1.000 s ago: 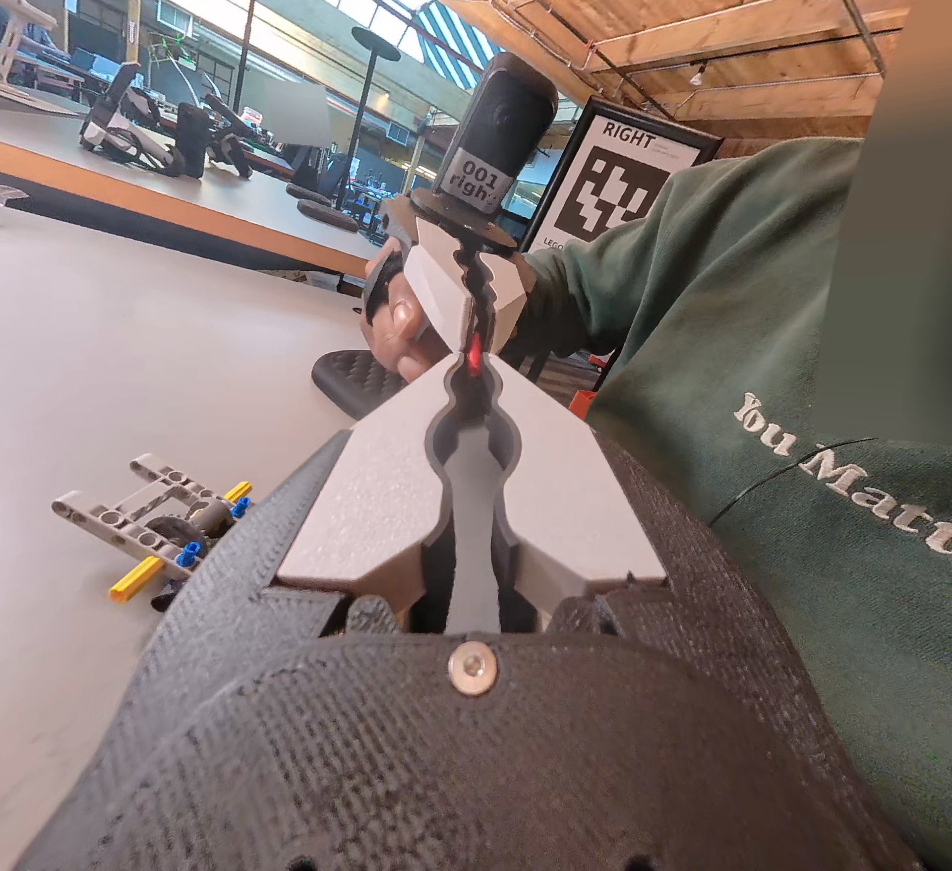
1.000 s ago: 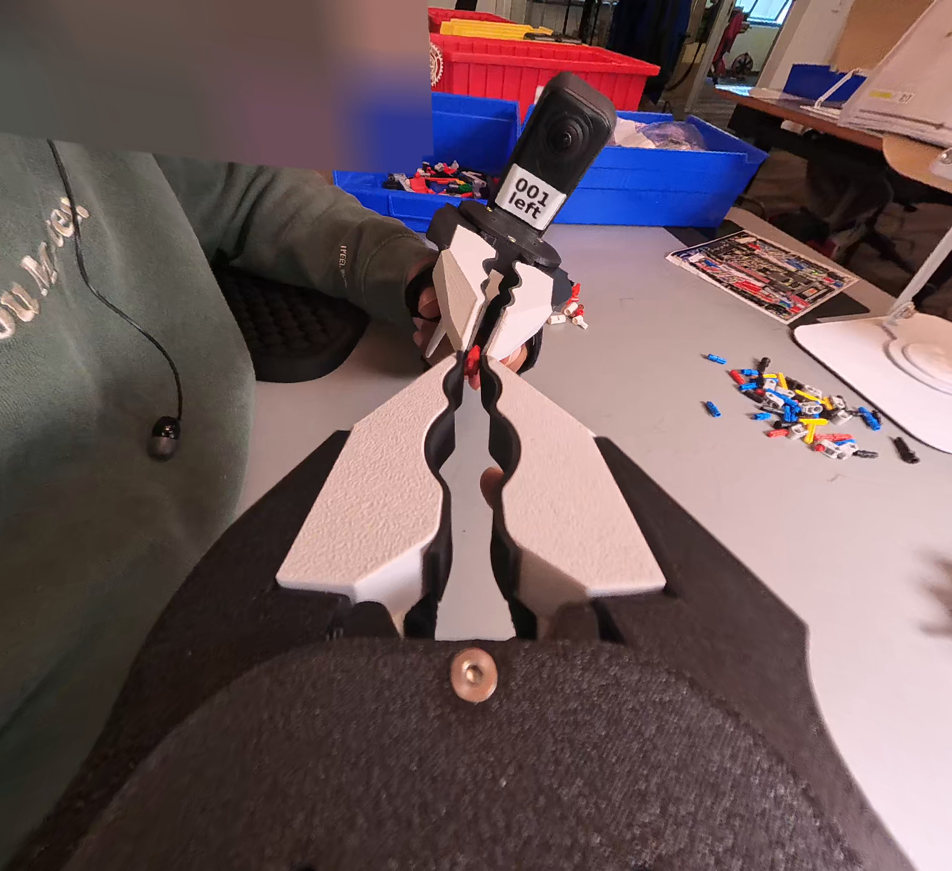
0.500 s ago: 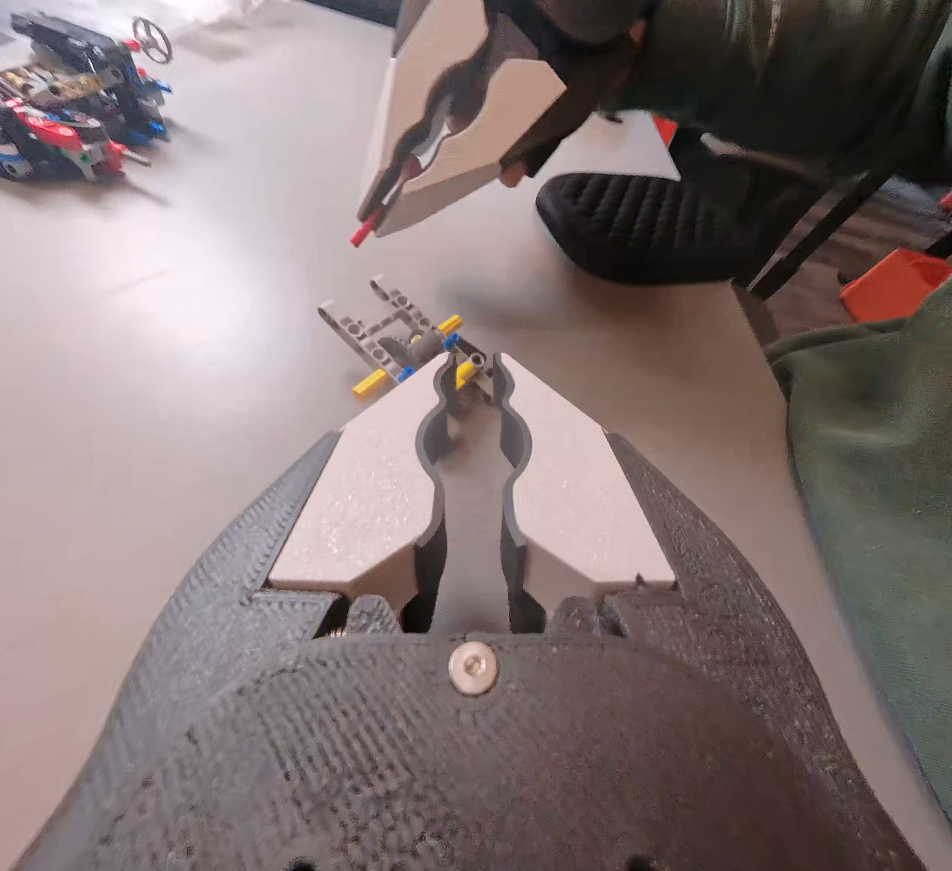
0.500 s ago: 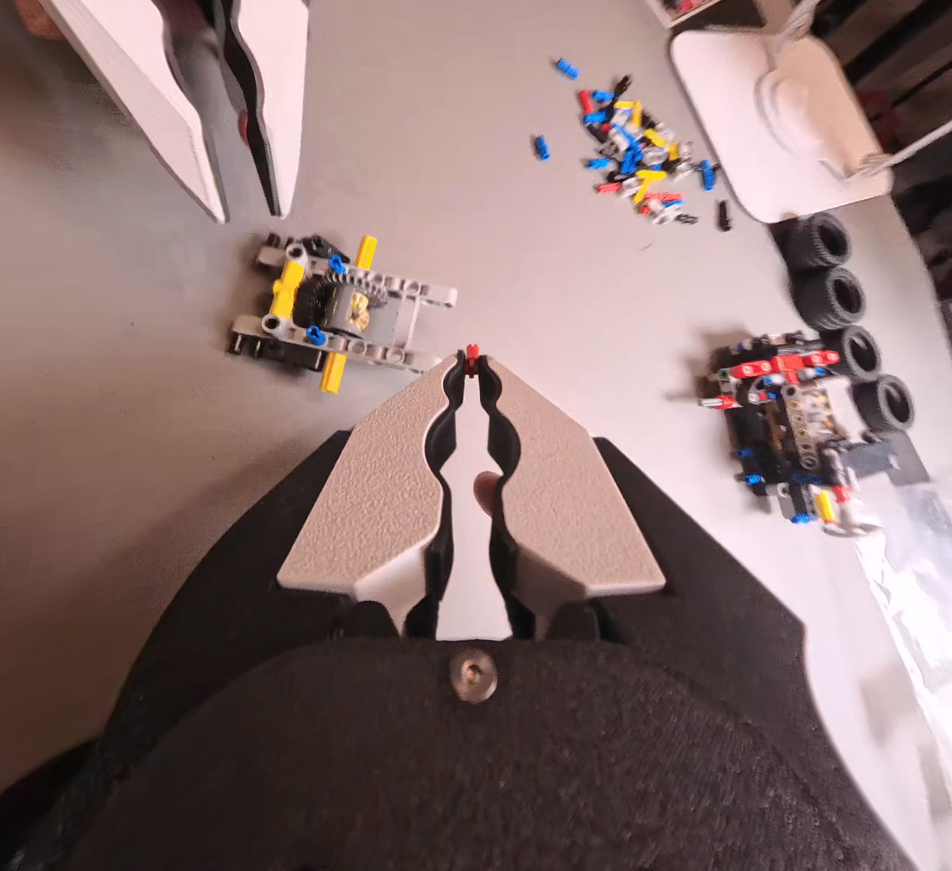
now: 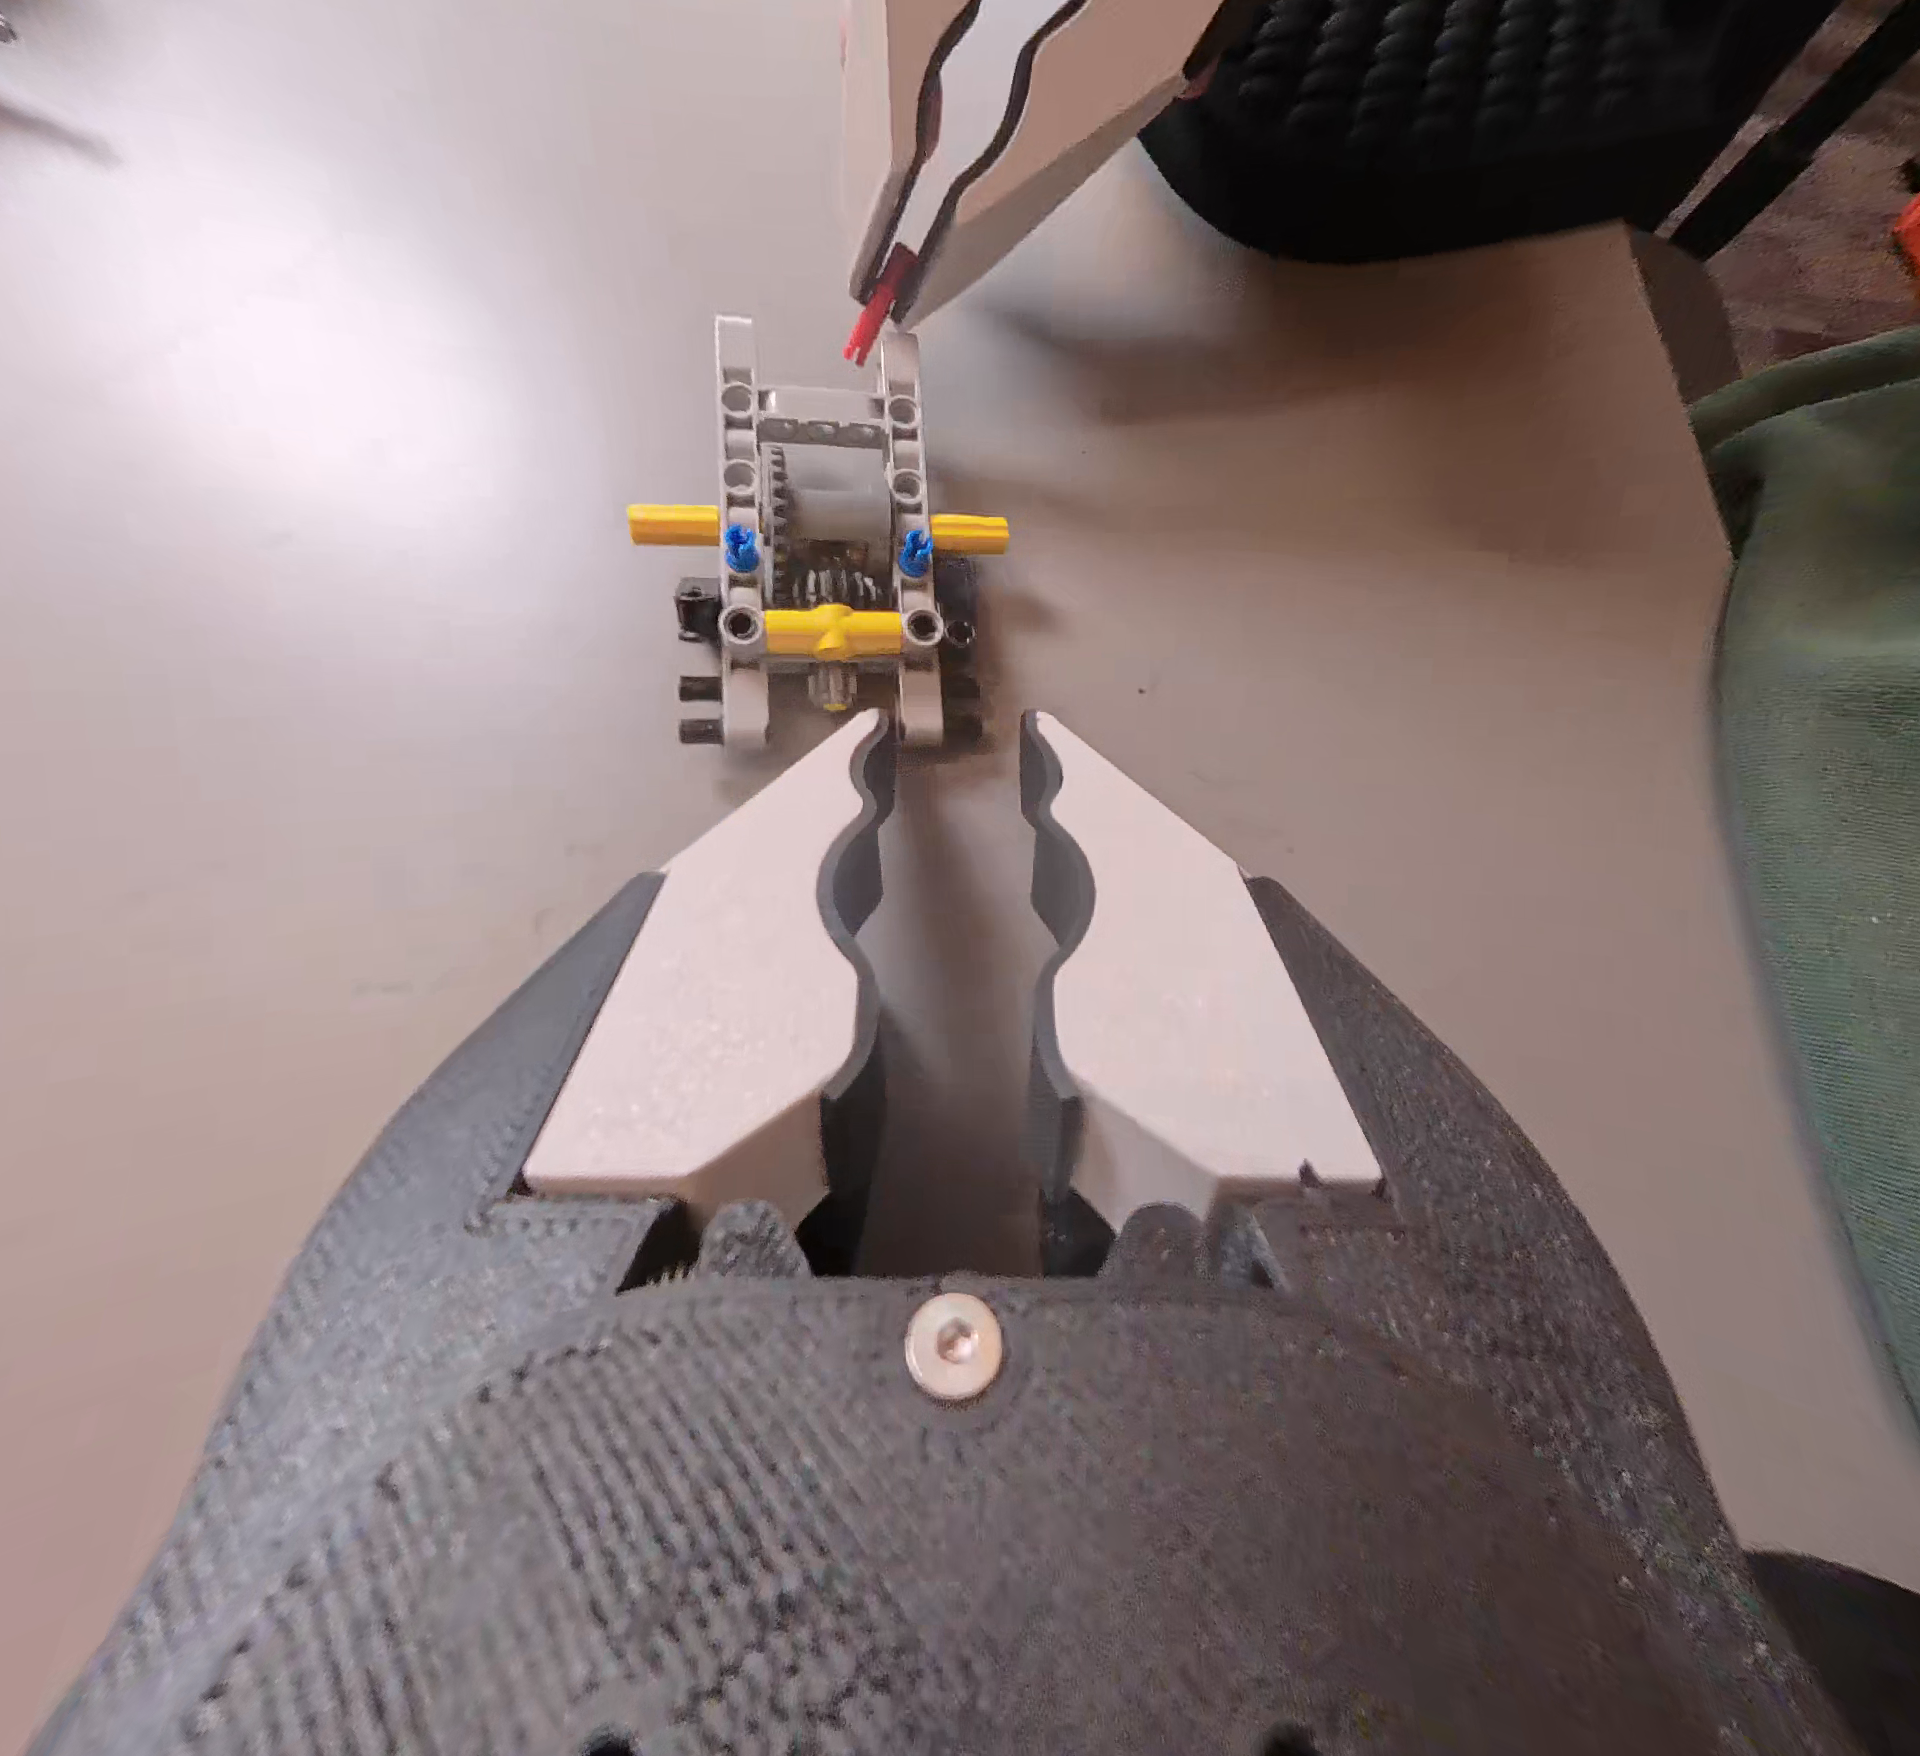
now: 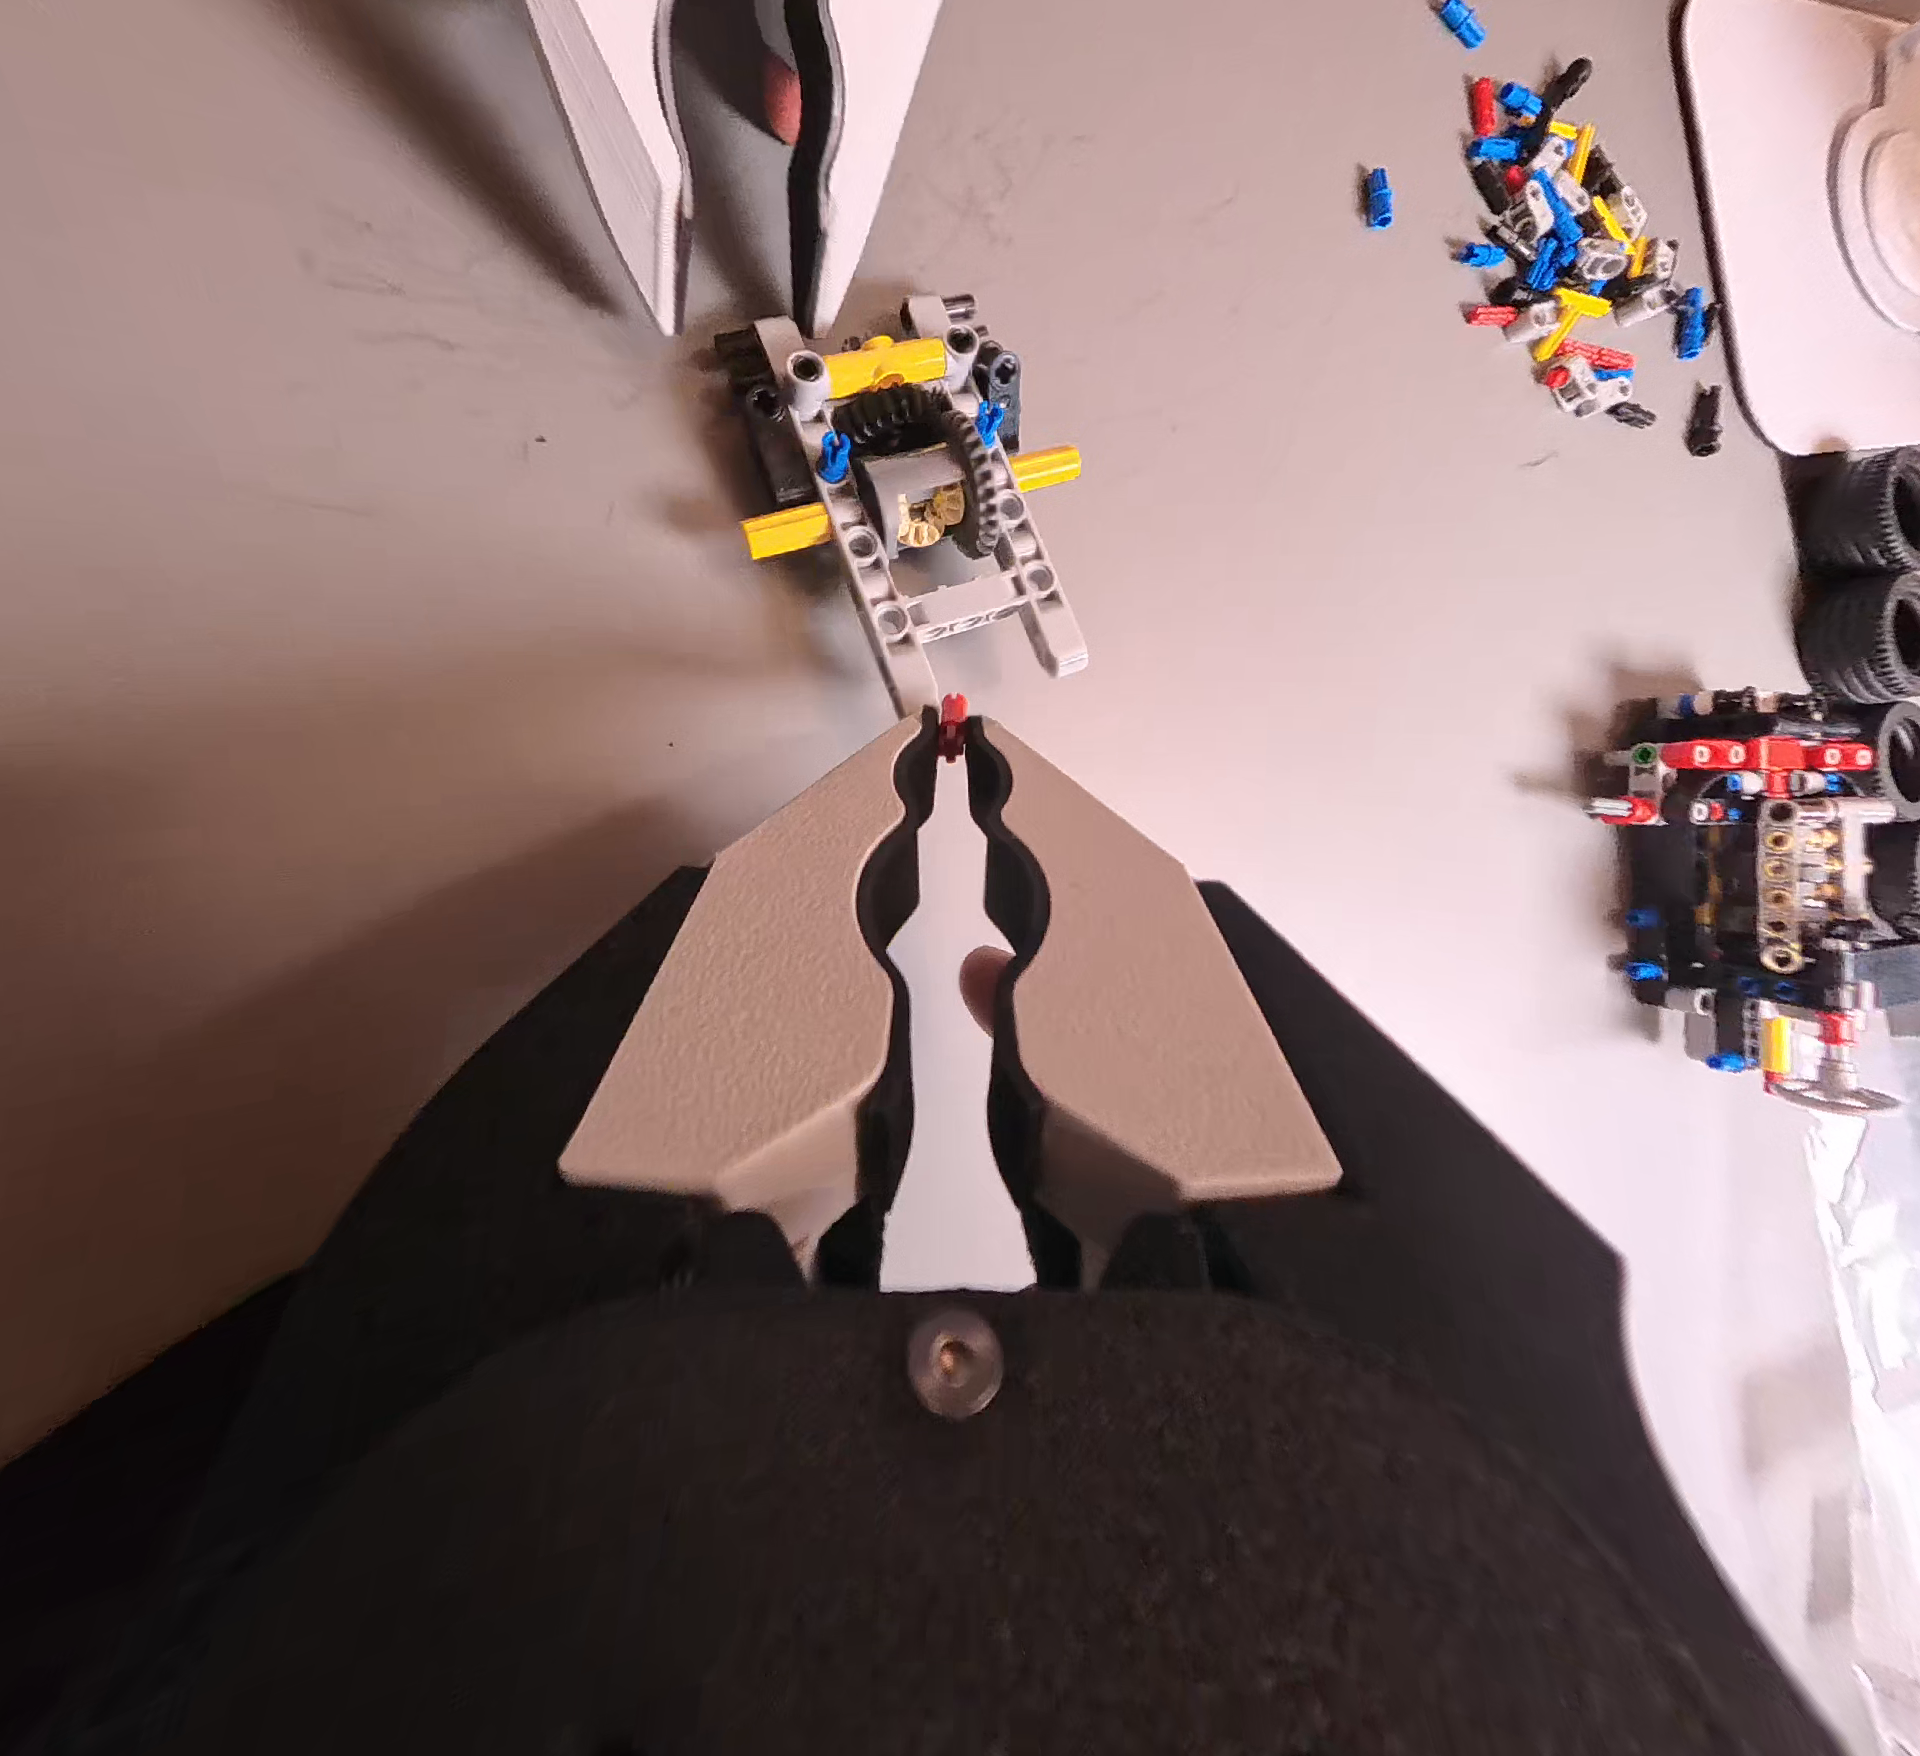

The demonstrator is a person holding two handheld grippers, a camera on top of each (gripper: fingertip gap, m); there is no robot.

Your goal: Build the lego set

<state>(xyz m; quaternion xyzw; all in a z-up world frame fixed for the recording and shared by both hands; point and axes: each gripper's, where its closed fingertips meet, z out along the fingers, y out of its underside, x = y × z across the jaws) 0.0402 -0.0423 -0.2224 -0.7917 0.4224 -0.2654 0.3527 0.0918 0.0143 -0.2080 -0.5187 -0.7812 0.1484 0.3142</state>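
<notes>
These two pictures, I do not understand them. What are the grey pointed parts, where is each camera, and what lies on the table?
Each camera sits on a hand-held gripper and looks along its two fingers. The left gripper is open and empty, at one end of a small grey frame with gears and yellow axles. The right gripper pinches a small red pin near the frame's other end. On the grey table also lie a pile of loose pieces, a bigger half-built model and black tyres.
</notes>
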